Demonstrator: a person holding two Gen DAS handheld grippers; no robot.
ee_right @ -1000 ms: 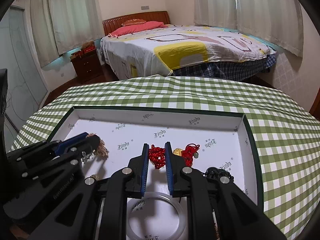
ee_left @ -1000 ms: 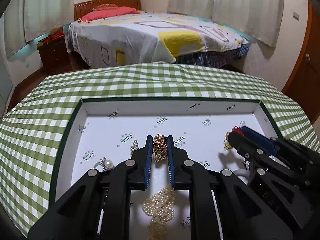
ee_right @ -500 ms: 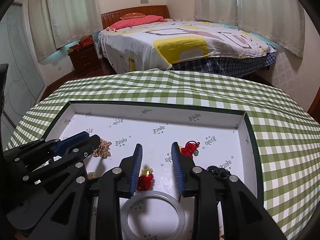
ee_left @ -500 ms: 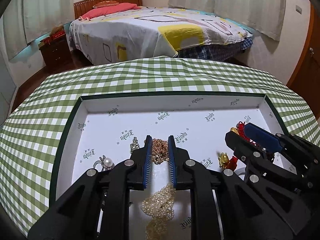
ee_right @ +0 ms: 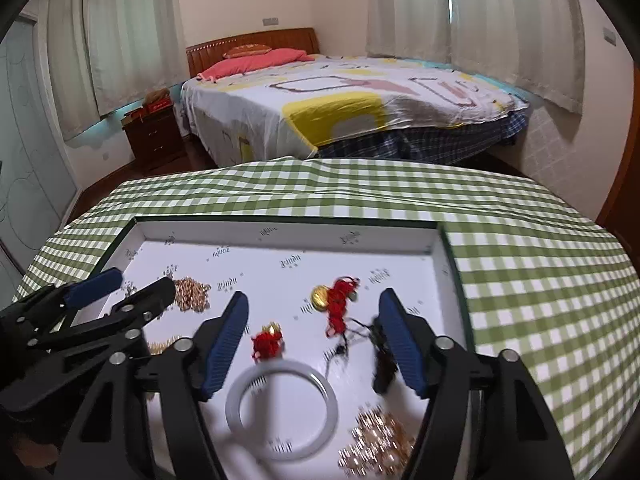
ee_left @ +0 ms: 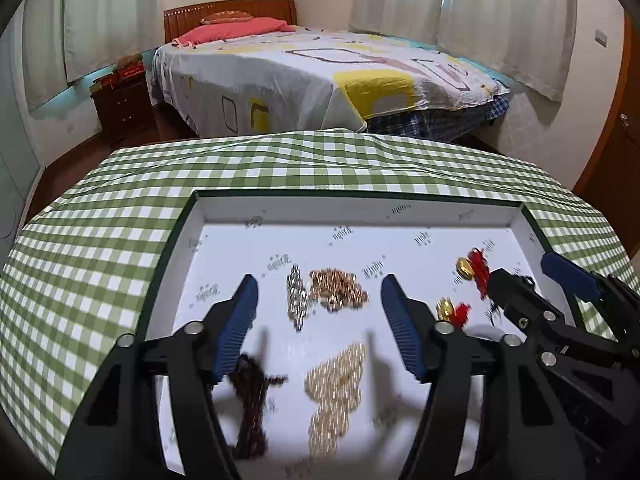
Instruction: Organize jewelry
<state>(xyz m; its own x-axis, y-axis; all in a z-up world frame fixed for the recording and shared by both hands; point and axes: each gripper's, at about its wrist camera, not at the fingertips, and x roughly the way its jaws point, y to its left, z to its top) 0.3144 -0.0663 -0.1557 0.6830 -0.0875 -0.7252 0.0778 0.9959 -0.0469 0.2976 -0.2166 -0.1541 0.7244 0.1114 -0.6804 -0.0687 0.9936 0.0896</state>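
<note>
The jewelry lay spread out in the white tray [ee_left: 224,216]. A gold chain pile [ee_left: 338,289] sat just beside a small silver piece [ee_left: 297,298], with a pearl strand [ee_left: 336,384] nearer to me. A red knot charm [ee_right: 269,343] and a bigger red charm with a gold coin [ee_right: 334,300] lay near a white bangle [ee_right: 282,410].

I thought the chains could tangle, because the piles were so close. A careless grab could pull up two at once.

My left gripper [ee_left: 316,312] and right gripper [ee_right: 312,328] were both wide apart and held nothing. One second before, each was squeezed narrow around a piece, gold on the left and red on the right. Those pieces now lay in the tray.
</note>
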